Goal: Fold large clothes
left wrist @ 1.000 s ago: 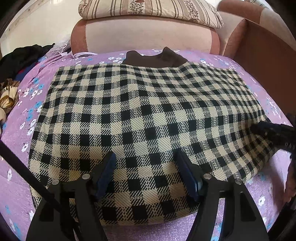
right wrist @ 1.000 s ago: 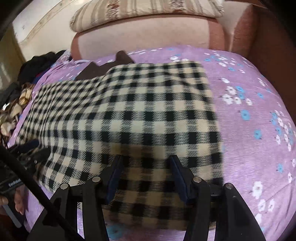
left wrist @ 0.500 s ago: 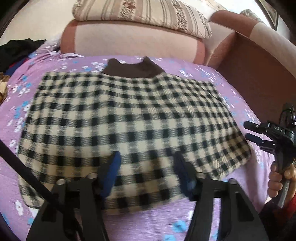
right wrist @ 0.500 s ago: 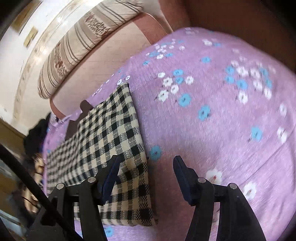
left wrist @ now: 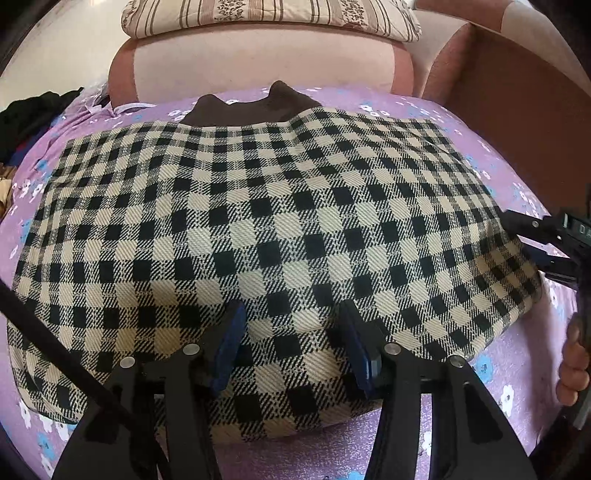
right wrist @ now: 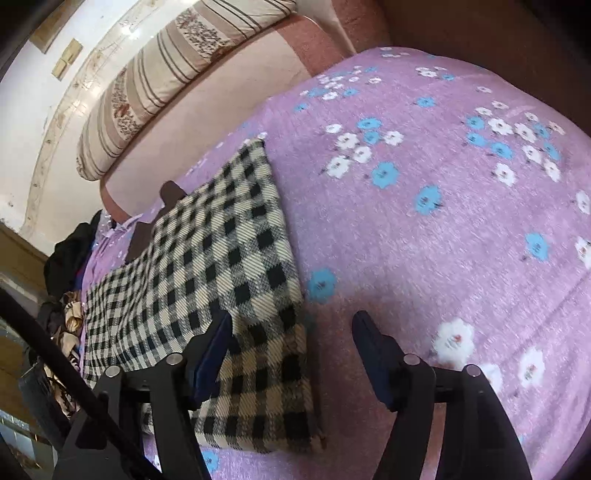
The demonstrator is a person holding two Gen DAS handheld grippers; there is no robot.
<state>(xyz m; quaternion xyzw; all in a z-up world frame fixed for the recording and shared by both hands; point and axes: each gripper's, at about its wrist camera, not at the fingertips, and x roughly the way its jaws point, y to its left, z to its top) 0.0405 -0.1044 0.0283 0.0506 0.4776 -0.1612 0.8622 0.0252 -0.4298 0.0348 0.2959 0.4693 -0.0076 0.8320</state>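
Note:
A black-and-cream checked garment [left wrist: 280, 229] with a brown collar [left wrist: 251, 107] lies folded flat on the purple flowered bedspread [left wrist: 517, 354]. My left gripper [left wrist: 291, 332] hovers over its near edge, jaws apart, the cloth lying flat under them and not pinched. In the right wrist view the garment [right wrist: 207, 266] fills the left side. My right gripper [right wrist: 295, 332] straddles its right edge. Its jaws are opening, one finger over the cloth and the other over bare bedspread [right wrist: 443, 229], and the pads do not press. The right gripper [left wrist: 535, 242] also shows at the garment's right corner, held by a hand [left wrist: 572, 362].
A striped pillow [left wrist: 273, 14] lies on a pink padded backrest [left wrist: 258, 70] beyond the garment. A brown side panel [left wrist: 517, 92] rises at the right. Dark clothes [left wrist: 33, 110] are piled at the bed's left edge, seen too as a clothes pile [right wrist: 70, 258].
The right gripper has rolled and slid from over the garment to its right edge, jaws spreading wider. The left gripper has shifted over the near edge, jaws a little narrower.

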